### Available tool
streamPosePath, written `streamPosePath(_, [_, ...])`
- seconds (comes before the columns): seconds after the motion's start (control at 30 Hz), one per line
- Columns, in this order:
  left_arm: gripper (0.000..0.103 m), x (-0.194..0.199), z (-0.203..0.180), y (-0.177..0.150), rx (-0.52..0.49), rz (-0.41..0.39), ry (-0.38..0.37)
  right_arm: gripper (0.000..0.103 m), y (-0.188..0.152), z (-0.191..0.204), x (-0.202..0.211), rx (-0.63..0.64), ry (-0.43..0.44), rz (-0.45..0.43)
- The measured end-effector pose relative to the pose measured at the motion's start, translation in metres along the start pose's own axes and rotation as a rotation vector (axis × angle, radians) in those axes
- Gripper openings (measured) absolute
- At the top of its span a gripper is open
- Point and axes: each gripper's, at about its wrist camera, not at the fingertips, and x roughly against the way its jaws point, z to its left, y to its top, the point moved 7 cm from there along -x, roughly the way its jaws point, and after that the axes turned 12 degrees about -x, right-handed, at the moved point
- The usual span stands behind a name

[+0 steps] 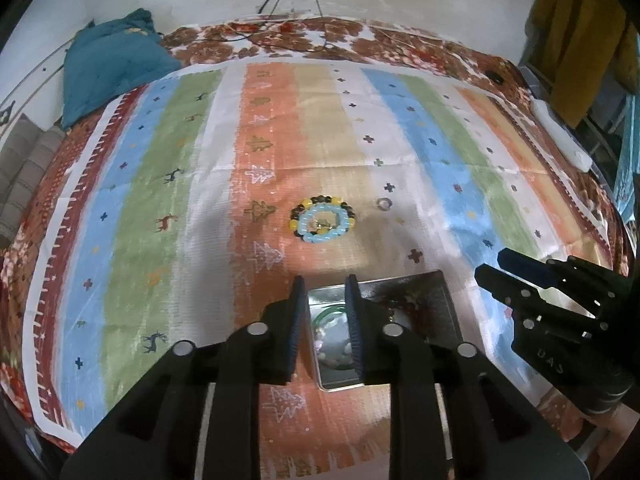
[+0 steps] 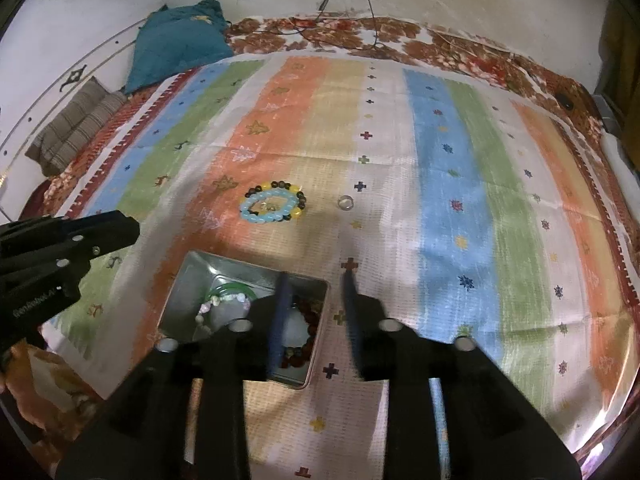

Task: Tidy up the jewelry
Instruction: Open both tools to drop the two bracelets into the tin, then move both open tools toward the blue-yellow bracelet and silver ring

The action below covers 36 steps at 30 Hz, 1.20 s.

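Lying on the striped cloth point(image 2: 452, 184), two nested bead bracelets point(image 2: 273, 201) sit beyond the metal tin point(image 2: 192, 276), a small ring point(image 2: 345, 202) beside them; over the tin, left hand-held gripper point(image 1: 325, 284) and right hand-held gripper point(image 2: 316, 280) hang released, grasping nothing

A cloth point(image 2: 452, 184) lies spread on the bed point(image 2: 400, 36). On the cloth sits an open tin point(image 2: 192, 276), taken here as the landmark. Inside the tin lie several bracelets point(image 2: 304, 344). Beyond the tin, farther up the cloth, two bracelets lie nested, one point(image 2: 266, 210) inside the other point(image 2: 298, 194). To the right of that pair, apart from it, lies a small ring point(image 2: 345, 202). Far behind the tin and to its left, a pillow point(image 2: 176, 44) rests against the wall, with a folded blanket point(image 2: 76, 128) left of it. Cables point(image 2: 368, 4) hang down the wall behind the tin.
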Motion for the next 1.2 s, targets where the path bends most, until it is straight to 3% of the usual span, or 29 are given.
streamPosePath(0.17, [0.031,-0.011,0.007,-0.002,0.014,0.035,0.015,0.040,0.004,-0.001,-0.006,-0.002,-0.009,0.011])
streamPosePath(0.63, [0.031,-0.047,0.026,0.009,0.048,0.123,0.044,0.051,0.022,-0.011,-0.032,-0.049,-0.039,0.040])
streamPosePath(0.7, [0.031,-0.054,0.027,0.011,0.034,0.136,0.053,0.056,0.027,-0.011,-0.035,-0.044,-0.044,0.036])
streamPosePath(1.2, [0.032,-0.096,0.042,0.033,0.036,0.203,0.068,0.062,0.044,-0.010,-0.073,-0.038,-0.058,0.103])
